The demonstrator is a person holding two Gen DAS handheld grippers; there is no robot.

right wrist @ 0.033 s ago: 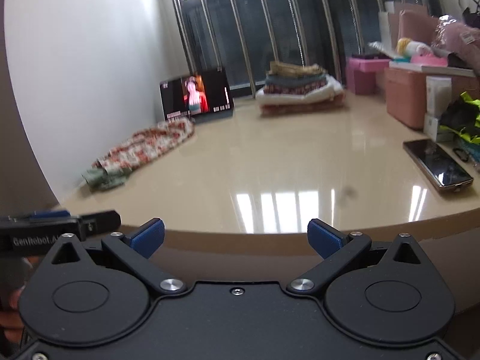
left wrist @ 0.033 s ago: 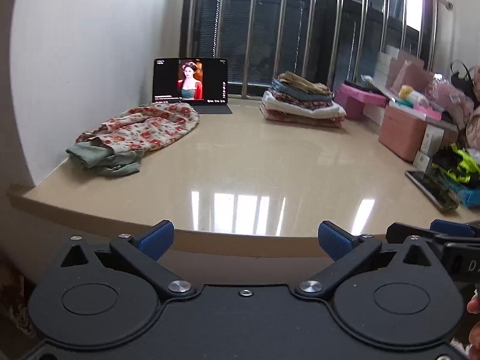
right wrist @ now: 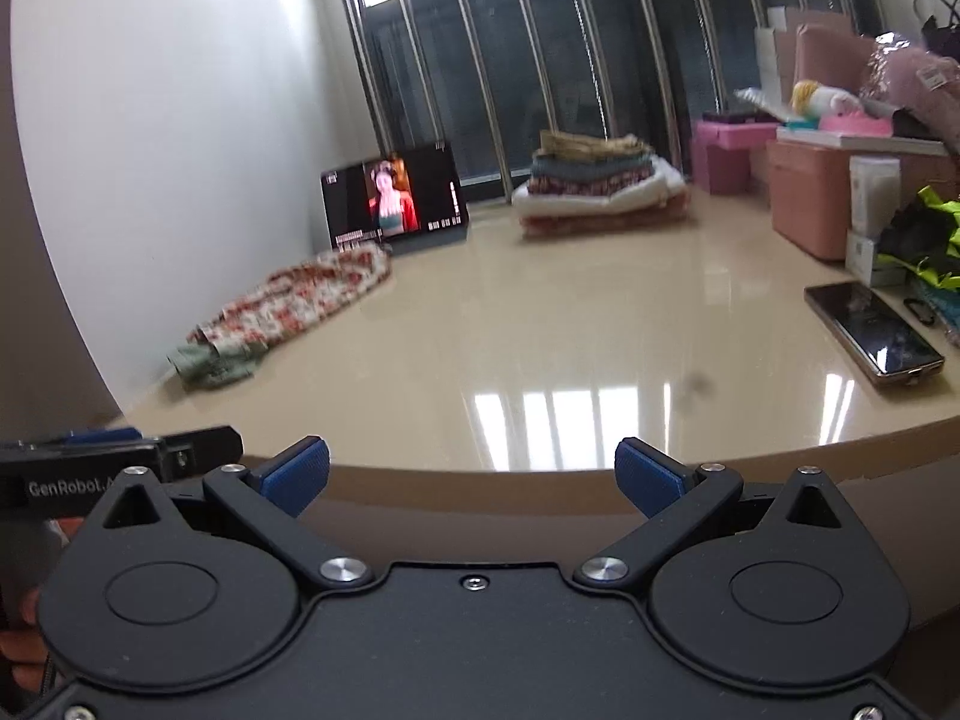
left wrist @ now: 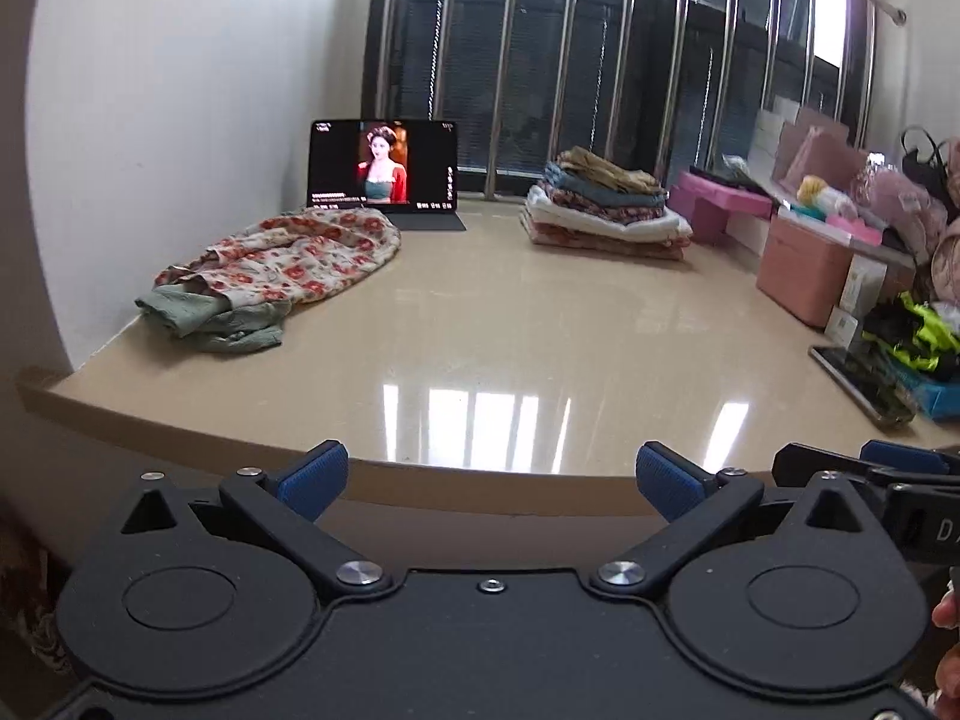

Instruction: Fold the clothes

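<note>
Nothing moved; both tools, left [left wrist: 492, 477] and right [right wrist: 471, 474], gape empty; right view alone, possibly, shows whole phone [right wrist: 873, 333].

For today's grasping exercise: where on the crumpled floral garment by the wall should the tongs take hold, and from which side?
Judging by its pose, grip the floral garment at its near edge, where the cloth bunches into raised folds beside the green garment. Come from the open table side, since the wall blocks its far side. Both tongs, left and right, are open.

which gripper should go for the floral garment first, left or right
Left, probably. The floral garment lies at the table's far left, on the left gripper's side. The right gripper would cross over. Both are open and empty.
</note>
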